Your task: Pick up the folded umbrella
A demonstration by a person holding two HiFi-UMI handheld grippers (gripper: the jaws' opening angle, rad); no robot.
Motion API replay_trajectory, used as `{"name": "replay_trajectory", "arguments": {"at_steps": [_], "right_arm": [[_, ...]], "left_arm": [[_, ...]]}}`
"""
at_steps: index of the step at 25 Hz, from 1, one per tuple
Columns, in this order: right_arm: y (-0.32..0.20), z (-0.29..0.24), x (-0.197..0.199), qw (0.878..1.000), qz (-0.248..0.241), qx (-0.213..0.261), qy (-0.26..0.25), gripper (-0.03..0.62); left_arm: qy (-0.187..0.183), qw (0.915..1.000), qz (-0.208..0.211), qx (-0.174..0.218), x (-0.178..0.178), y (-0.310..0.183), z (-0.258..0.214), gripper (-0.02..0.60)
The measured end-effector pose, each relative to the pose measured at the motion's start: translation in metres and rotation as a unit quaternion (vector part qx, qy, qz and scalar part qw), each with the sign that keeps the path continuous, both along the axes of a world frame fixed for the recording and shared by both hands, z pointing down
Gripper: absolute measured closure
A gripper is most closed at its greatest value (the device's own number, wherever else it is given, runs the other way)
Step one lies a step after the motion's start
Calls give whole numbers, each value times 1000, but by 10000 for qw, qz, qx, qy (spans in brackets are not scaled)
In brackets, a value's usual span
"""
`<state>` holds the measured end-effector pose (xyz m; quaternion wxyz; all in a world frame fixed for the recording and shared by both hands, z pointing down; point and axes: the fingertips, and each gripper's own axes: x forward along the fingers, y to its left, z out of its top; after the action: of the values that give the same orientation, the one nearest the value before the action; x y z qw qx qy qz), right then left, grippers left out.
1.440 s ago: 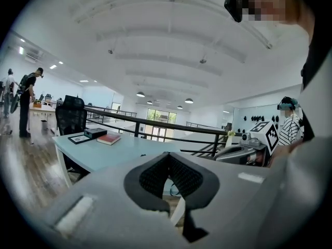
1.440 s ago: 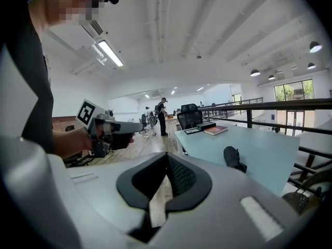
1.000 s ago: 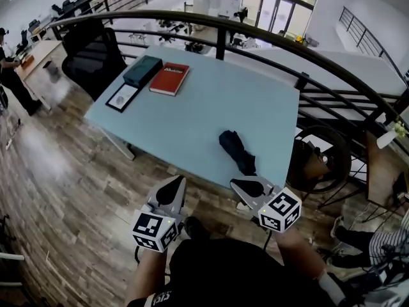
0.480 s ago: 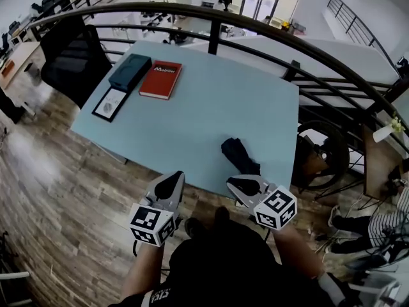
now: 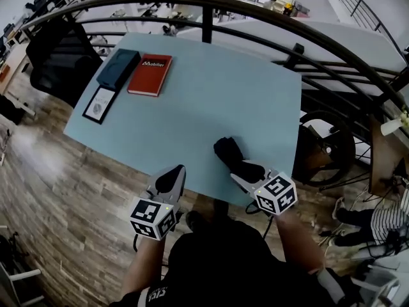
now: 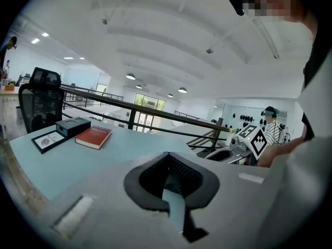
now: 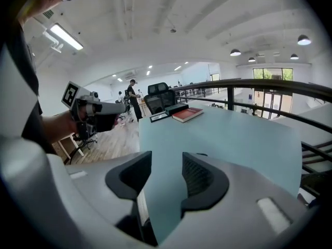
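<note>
The folded black umbrella (image 5: 232, 158) lies on the light blue table (image 5: 211, 101) near its front right edge. In the head view my right gripper (image 5: 245, 178) sits just at the umbrella's near end, tips beside it. In the right gripper view its jaws (image 7: 166, 162) stand open, having just been opening, with only bare tabletop between them. My left gripper (image 5: 169, 180) hovers at the table's front edge, left of the umbrella, jaws shut and empty (image 6: 168, 160).
A red book (image 5: 149, 75), a dark teal box (image 5: 117, 67) and a black-framed card (image 5: 99, 103) lie at the table's far left. A black office chair (image 5: 61, 59) stands beyond them. A curved black railing (image 5: 287, 34) runs behind and to the right of the table.
Both grippers have moved forward toward the table. The right gripper's jaws have opened, and its tips have come up to the near end of the umbrella.
</note>
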<state>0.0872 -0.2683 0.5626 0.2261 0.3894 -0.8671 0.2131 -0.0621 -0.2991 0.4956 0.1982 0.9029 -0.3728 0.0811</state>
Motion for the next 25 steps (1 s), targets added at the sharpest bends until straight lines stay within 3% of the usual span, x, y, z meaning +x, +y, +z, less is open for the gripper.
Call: {"name": "replay_trajectory", "arguments": {"at_steps": [6, 12, 25], "right_arm": [[-11, 56, 31, 9982, -51, -582, 160, 311], [-16, 112, 50, 9920, -35, -1217, 345, 187], [-18, 185, 54, 9727, -182, -2046, 1079, 161]], "left_arm": [[-259, 9993, 130, -241, 35, -7, 20, 578], [-372, 9980, 161, -485, 47, -7, 44, 578], [-414, 9971, 5, -634, 42, -7, 58, 578]]}}
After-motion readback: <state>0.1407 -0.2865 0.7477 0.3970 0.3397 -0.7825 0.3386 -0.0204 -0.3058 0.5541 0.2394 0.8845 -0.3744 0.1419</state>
